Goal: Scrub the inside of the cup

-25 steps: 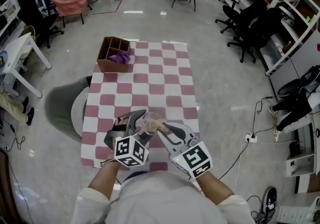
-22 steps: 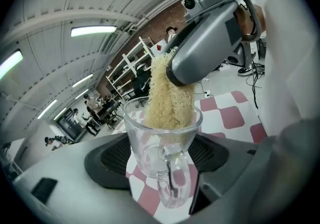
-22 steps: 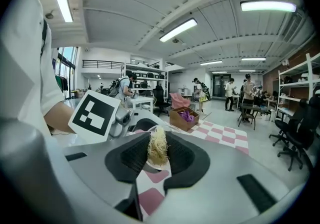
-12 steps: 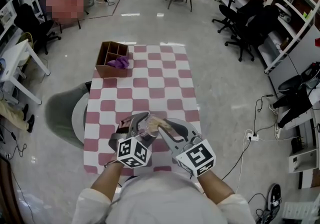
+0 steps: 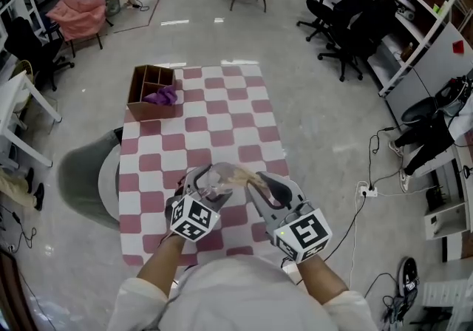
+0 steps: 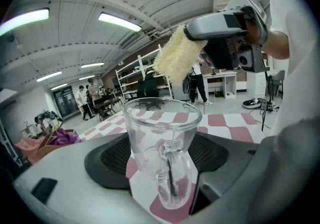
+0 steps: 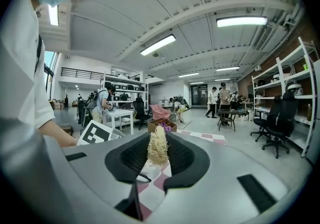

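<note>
Head view: high overhead, facing steeply down on the checkered bench (image 5: 222, 123), with the left hand-held gripper (image 5: 211, 178) and right hand-held gripper (image 5: 257, 182) near below. Left gripper view: low, close along its jaws, tilted upward, facing the right hand-held gripper. Right gripper view: level along its jaws toward the wooden box (image 7: 162, 126) at the bench's far end, seen in all three.

Open lab-workshop: metal shelving (image 5: 414, 4), office chairs (image 5: 347, 23), white worktables (image 5: 22, 111).
</note>
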Available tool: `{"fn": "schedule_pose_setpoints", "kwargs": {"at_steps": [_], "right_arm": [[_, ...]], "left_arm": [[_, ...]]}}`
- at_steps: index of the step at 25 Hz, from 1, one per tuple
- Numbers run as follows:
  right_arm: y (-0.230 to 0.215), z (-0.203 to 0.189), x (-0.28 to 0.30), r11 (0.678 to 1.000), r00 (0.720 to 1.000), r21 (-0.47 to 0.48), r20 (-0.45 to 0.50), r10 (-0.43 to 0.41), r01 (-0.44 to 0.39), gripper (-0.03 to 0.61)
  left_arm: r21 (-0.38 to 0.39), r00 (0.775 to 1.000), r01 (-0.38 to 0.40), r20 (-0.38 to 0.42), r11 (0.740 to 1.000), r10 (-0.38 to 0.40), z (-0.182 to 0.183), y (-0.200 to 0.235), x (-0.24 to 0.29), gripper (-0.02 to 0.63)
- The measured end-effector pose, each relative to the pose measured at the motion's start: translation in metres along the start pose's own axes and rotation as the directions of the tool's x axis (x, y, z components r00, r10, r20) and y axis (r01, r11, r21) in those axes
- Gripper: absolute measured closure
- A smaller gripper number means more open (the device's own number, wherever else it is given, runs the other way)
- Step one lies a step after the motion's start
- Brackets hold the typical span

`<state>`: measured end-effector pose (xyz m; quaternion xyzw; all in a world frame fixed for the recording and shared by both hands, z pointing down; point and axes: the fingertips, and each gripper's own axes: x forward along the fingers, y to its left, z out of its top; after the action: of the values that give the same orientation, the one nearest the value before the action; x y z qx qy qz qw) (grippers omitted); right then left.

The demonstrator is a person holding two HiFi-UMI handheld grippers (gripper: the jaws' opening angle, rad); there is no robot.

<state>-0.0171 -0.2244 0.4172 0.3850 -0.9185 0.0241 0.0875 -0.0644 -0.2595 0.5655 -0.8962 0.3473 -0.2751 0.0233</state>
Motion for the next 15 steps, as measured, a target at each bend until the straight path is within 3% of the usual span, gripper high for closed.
{"fn": "schedule_pose_setpoints", "kwargs": {"at_steps": [15], "right_arm": [[-0.014, -0.034, -0.016, 0.995, 0.995, 0.063, -0.072, -0.075, 0.080, 0.472]], "left_arm": [[-0.199, 1.000, -0.024, 0.000, 0.980, 0.025, -0.039, 0.035, 0.038, 0.268]]}}
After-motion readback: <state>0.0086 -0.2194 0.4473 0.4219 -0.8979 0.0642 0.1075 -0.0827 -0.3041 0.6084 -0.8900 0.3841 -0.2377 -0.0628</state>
